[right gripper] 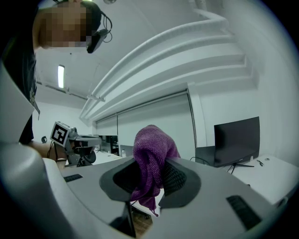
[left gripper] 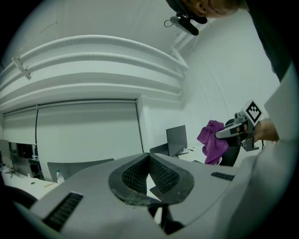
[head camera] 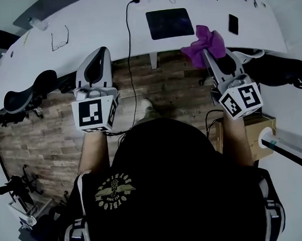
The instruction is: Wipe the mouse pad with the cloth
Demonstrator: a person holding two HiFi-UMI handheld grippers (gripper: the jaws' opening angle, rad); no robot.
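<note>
A dark square mouse pad (head camera: 169, 23) lies flat on the white desk (head camera: 103, 23) ahead of me. My right gripper (head camera: 206, 50) is shut on a purple cloth (head camera: 204, 44), which bunches above its tip near the desk's front edge, right of the pad. In the right gripper view the cloth (right gripper: 150, 164) hangs pinched between the jaws of my right gripper (right gripper: 150, 179). My left gripper (head camera: 98, 62) is held up over the floor short of the desk, its jaws together with nothing between them. In the left gripper view my left gripper (left gripper: 148, 173) points up into the room, and the cloth (left gripper: 211, 141) shows off to the right.
On the desk lie a black phone (head camera: 233, 24), eyeglasses (head camera: 59, 39) and a black cable (head camera: 130, 47) that runs down to the wooden floor. Office chairs (head camera: 25, 95) stand at left and right. A cardboard box (head camera: 259, 130) sits by my right side.
</note>
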